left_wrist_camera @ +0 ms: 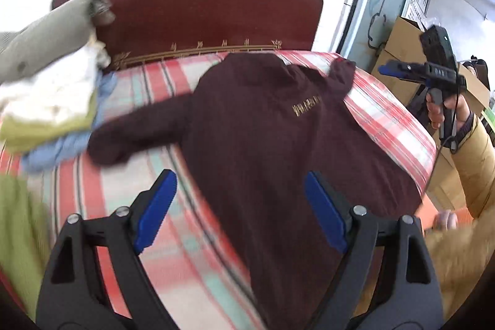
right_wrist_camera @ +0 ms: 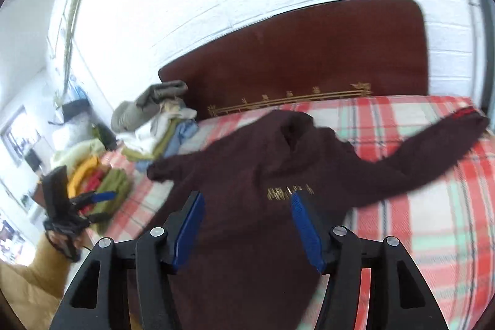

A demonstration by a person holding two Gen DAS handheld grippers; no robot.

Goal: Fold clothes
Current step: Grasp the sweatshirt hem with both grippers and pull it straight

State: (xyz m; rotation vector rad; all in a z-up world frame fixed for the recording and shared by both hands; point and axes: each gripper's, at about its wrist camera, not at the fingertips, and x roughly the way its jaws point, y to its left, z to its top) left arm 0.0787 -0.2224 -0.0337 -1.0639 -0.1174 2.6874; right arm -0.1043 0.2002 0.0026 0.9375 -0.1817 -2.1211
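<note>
Maroon hoodie (left_wrist_camera: 263, 126) lies spread on the plaid bed (left_wrist_camera: 389, 116) (gold chest print unreadable). Left gripper (left_wrist_camera: 238, 206) and right gripper (right_wrist_camera: 247, 225) hover above it, jaws wide apart, empty.

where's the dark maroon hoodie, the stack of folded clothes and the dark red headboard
dark maroon hoodie (right_wrist_camera: 247, 221), right wrist view, chest
stack of folded clothes (right_wrist_camera: 154, 138), right wrist view, white layer
dark red headboard (left_wrist_camera: 201, 17), left wrist view, panel middle

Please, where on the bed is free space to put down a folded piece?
Bare sheet lies between the sweater and the pile, and beyond the right sleeve toward the headboard. The pile side is crowded.
</note>
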